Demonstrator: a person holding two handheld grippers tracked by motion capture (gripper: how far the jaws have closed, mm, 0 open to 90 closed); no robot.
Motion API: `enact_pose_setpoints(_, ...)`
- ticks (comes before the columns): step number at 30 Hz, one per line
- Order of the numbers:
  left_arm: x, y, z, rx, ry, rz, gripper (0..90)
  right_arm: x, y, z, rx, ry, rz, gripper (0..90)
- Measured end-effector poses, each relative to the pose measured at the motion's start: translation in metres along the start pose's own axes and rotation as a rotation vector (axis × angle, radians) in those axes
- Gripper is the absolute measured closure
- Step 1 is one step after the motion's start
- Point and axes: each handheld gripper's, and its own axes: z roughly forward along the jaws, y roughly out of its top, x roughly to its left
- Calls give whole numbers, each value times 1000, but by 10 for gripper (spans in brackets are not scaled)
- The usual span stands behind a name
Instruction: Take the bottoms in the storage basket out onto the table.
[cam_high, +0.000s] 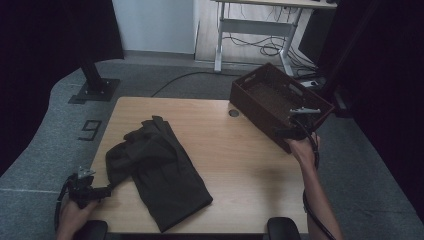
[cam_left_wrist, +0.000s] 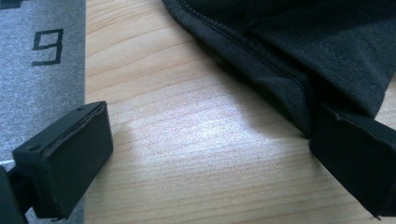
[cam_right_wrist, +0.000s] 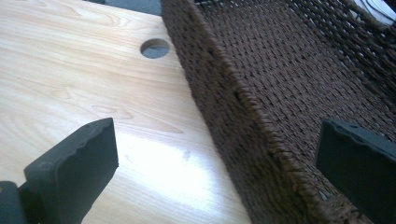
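One dark garment (cam_high: 160, 172) lies crumpled on the left half of the table (cam_high: 240, 165), and one brown woven basket (cam_high: 277, 102) sits at the far right corner, partly over the edge. The basket looks empty, as far as the right gripper view shows, so I'd judge the work of getting the garment put away has hardly begun: it is not folded or lifted, and the whole carry to the basket is left.

The left gripper (cam_high: 102, 191) rests low at the near left corner, jaws wide apart, one of them just beside the garment's hem (cam_left_wrist: 299, 100) but with no cloth between them. The right gripper (cam_high: 287, 132) is at the basket's near wall (cam_right_wrist: 233, 116), its jaws spread wide on either side of that wall without pressing on it.

Counted: one garment, one basket, two grippers, one round hole (cam_right_wrist: 155, 48) in the table.
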Motion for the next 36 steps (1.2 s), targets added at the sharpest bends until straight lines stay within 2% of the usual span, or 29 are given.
enact_pose_setpoints(7,0,0,0,0,0,0,0,15,0,-16,-35,33,-26,0)
enact_pose_setpoints(17,0,0,0,0,0,0,0,37,-4,-30,-47,72,-72,0)
enact_pose_setpoints(25,0,0,0,1,-1,1,0,52,-15,-36,-51,105,-96,0)
enact_pose_setpoints(30,0,0,0,0,0,0,0,63,-24,-38,-62,102,-123,10)
enact_pose_setpoints(36,0,0,0,0,-1,0,0,76,-40,-36,-69,120,-148,19)
